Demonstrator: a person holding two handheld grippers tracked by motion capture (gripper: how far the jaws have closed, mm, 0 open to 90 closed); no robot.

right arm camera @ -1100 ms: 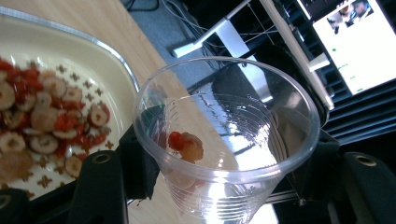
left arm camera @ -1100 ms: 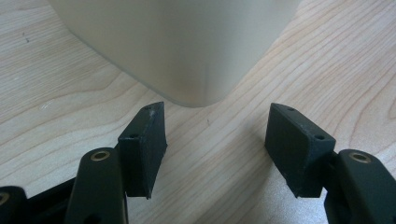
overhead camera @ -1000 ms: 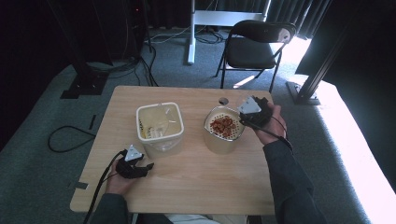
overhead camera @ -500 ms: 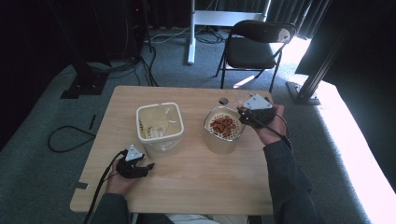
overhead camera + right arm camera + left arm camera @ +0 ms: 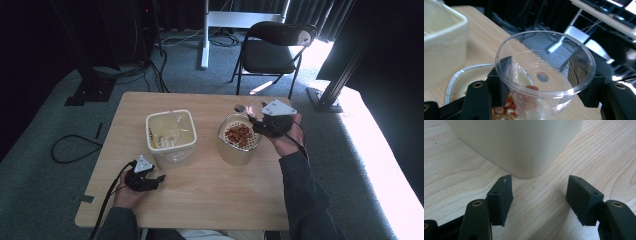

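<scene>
In the high view, the right gripper [image 5: 261, 123] is held just above the tub of red bits [image 5: 239, 145].

In the left gripper view, nothing is held between the open jaws; the white tub [image 5: 519, 145] is seen just ahead.

In the right gripper view, a clear cup [image 5: 545, 75] is squeezed between the jaws.

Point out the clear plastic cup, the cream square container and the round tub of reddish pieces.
clear plastic cup [image 5: 544, 75], right gripper view, inner wall.
cream square container [image 5: 170, 116], high view, far rim.
round tub of reddish pieces [image 5: 232, 154], high view, outer wall.
</scene>
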